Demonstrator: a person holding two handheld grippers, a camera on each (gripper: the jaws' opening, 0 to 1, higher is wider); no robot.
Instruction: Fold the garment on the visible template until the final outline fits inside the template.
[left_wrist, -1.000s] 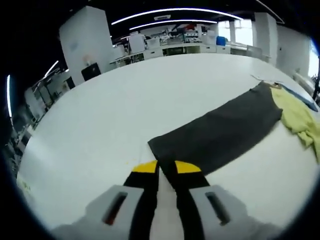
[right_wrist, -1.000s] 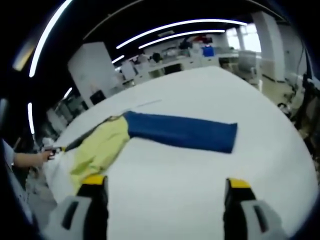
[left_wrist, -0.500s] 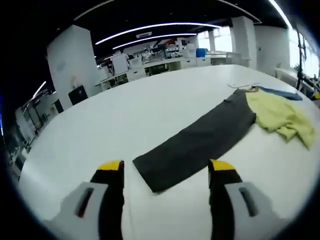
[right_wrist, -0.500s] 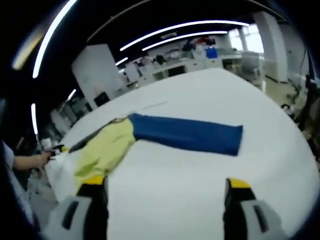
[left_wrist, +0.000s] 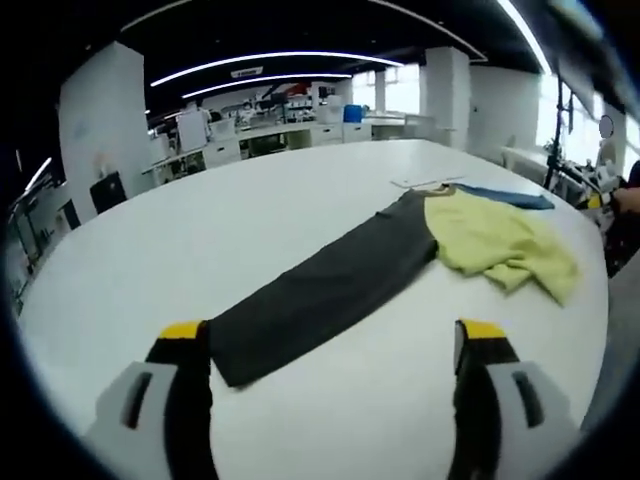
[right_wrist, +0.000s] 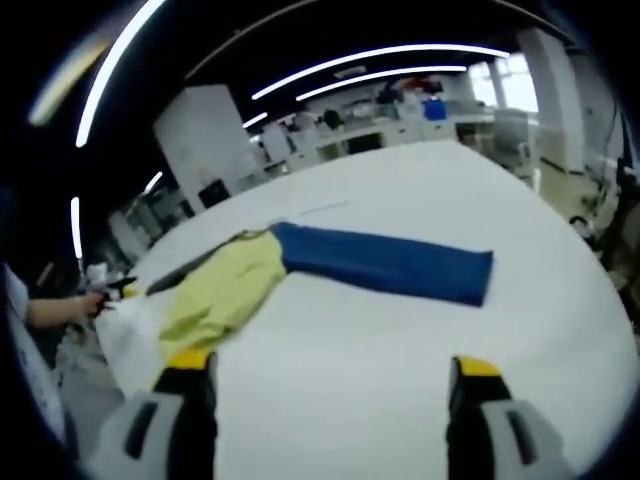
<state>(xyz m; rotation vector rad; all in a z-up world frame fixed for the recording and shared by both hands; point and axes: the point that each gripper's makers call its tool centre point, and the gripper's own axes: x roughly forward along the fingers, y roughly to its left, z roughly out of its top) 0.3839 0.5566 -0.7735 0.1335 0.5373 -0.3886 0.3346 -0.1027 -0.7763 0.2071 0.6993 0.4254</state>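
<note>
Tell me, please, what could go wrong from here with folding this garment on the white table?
1. The yellow body lies bunched, so a fold made now would probably trap wrinkles.
2. The dark grey sleeve and the blue sleeve stretch far apart; with both grippers, left and right, open and holding nothing, dragging one sleeve may shift the whole garment.
3. The yellow part lies near the table edge and might slip over.

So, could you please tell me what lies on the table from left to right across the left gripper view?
Dark grey sleeve → yellow-green body of the garment → blue sleeve.
</note>
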